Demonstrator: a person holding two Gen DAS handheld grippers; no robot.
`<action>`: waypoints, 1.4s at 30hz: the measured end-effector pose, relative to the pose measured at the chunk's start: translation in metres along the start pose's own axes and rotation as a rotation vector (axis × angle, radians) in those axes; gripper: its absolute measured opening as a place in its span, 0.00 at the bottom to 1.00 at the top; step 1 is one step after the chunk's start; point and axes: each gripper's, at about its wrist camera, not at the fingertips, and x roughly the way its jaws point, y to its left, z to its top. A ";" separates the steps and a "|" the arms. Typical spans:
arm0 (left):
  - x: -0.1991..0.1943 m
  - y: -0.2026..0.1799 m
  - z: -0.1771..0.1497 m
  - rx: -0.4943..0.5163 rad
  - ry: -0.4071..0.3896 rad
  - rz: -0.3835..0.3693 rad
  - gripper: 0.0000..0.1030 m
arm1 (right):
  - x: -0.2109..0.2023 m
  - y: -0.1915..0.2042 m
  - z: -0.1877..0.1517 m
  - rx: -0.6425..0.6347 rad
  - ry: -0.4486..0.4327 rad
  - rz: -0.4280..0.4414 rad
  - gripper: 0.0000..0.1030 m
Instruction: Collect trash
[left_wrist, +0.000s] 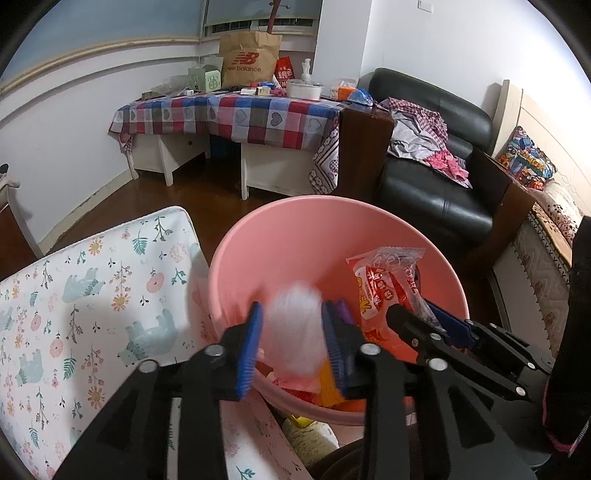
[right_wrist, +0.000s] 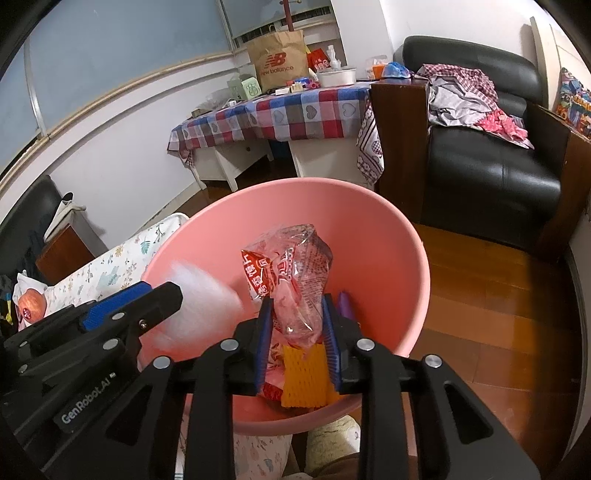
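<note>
A pink bin (left_wrist: 295, 236) stands beside the floral mattress; it also shows in the right wrist view (right_wrist: 369, 236). My left gripper (left_wrist: 293, 334) is over the bin with a blurred white tissue wad (left_wrist: 293, 328) between its blue pads; the wad looks in motion (right_wrist: 199, 295). My right gripper (right_wrist: 297, 332) is shut on a red and clear plastic snack wrapper (right_wrist: 295, 273) over the bin; the wrapper also shows in the left wrist view (left_wrist: 384, 284). Orange foam netting (right_wrist: 306, 373) and red wrappers lie in the bin.
The floral mattress (left_wrist: 85, 302) is at the left. A black armchair (left_wrist: 432, 177) with clothes and a checkered-cloth table (left_wrist: 236, 114) stand behind. An apple in a bag (right_wrist: 29, 306) lies at the far left. Wooden floor (right_wrist: 480, 314) is at the right.
</note>
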 end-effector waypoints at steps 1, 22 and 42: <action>0.000 0.000 0.000 0.000 -0.002 0.001 0.35 | 0.000 0.000 0.000 0.001 0.000 -0.001 0.27; -0.015 0.011 0.005 -0.026 -0.027 0.010 0.47 | -0.010 -0.003 0.000 0.011 -0.017 0.022 0.39; -0.063 0.012 -0.004 -0.036 -0.080 0.028 0.51 | -0.054 0.011 -0.009 -0.010 -0.058 0.063 0.40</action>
